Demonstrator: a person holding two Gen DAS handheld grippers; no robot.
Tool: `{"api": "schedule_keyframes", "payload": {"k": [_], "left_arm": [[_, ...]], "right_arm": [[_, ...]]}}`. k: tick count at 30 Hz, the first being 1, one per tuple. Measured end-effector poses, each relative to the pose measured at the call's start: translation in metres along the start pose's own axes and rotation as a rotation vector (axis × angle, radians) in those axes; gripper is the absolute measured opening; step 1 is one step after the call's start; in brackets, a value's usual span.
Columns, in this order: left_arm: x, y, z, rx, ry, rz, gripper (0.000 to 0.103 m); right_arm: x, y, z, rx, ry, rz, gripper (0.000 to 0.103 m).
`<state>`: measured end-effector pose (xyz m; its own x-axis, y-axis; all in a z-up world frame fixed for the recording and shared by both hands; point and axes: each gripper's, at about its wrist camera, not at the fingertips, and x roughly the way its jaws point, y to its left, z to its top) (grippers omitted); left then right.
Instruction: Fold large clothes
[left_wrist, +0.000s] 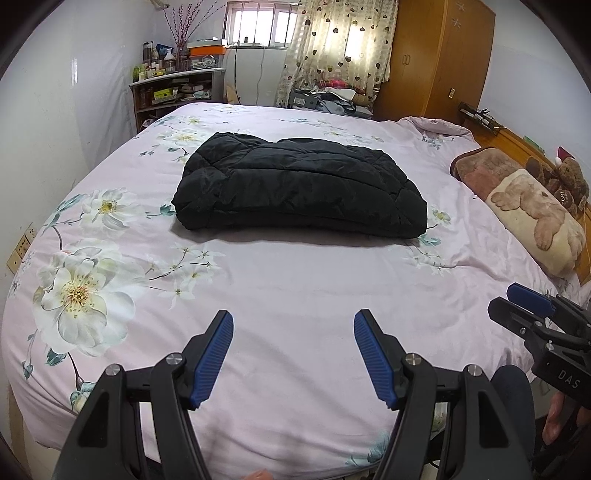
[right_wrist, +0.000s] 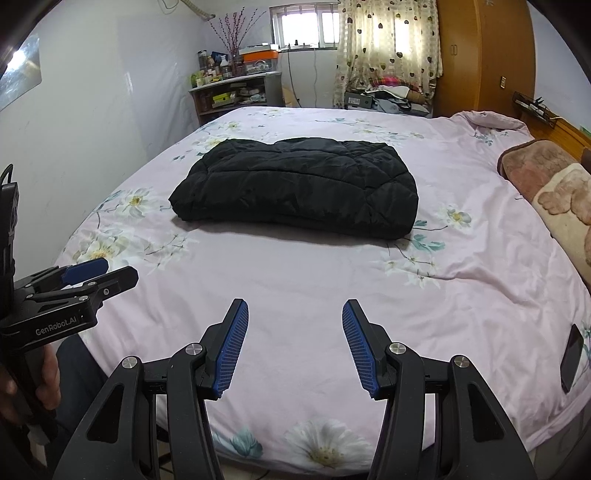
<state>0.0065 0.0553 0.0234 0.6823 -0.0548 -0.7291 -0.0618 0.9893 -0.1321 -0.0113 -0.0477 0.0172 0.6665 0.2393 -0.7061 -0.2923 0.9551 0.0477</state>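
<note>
Jacket (left_wrist: 301, 184), black and folded into a wide bundle, lies mid-bed with its long axis across both views, well ahead of the left gripper (left_wrist: 293, 321) and right gripper (right_wrist: 294, 309), both spread wide, empty, about equally near.

The folded jacket (left_wrist: 301, 188) is black with quilted stitching. It lies on a bed sheet (left_wrist: 295, 288) of pale pink printed with white flowers and teal leaves. The left gripper (left_wrist: 293, 325) and right gripper (right_wrist: 294, 314) are black with ribbed blue pads. The pillow (left_wrist: 532, 218) is cream and brown, apparently with a bear motif. The curtain (left_wrist: 343, 48) is cream with dark hearts.
</note>
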Motion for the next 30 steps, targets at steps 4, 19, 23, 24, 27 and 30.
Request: {"api": "schedule_keyframes", "payload": {"k": [4, 19, 23, 24, 27, 30], "left_arm": [[0.0000, -0.0003, -0.0007, 0.003, -0.002, 0.003, 0.070], [-0.0003, -0.0033, -0.0022, 0.001, -0.002, 0.005, 0.070], [-0.0001, -0.0024, -0.0022, 0.001, -0.001, 0.005, 0.070], [-0.0003, -0.0029, -0.0024, 0.002, -0.001, 0.006, 0.070], [-0.0004, -0.0028, -0.0024, 0.000, -0.003, 0.006, 0.070], [0.0000, -0.0026, -0.0026, 0.001, -0.002, 0.008, 0.071]], "right_arm": [[0.0001, -0.0003, -0.0012, 0.000, 0.002, 0.003, 0.054], [0.0011, -0.0005, -0.0027, -0.003, 0.013, 0.010, 0.054], [0.0018, -0.0010, -0.0038, -0.003, 0.015, 0.012, 0.054], [0.0019, -0.0008, -0.0035, -0.002, 0.015, 0.012, 0.054], [0.0021, -0.0009, -0.0035, -0.002, 0.015, 0.012, 0.054], [0.0027, -0.0007, -0.0041, -0.002, 0.017, 0.013, 0.054]]}}
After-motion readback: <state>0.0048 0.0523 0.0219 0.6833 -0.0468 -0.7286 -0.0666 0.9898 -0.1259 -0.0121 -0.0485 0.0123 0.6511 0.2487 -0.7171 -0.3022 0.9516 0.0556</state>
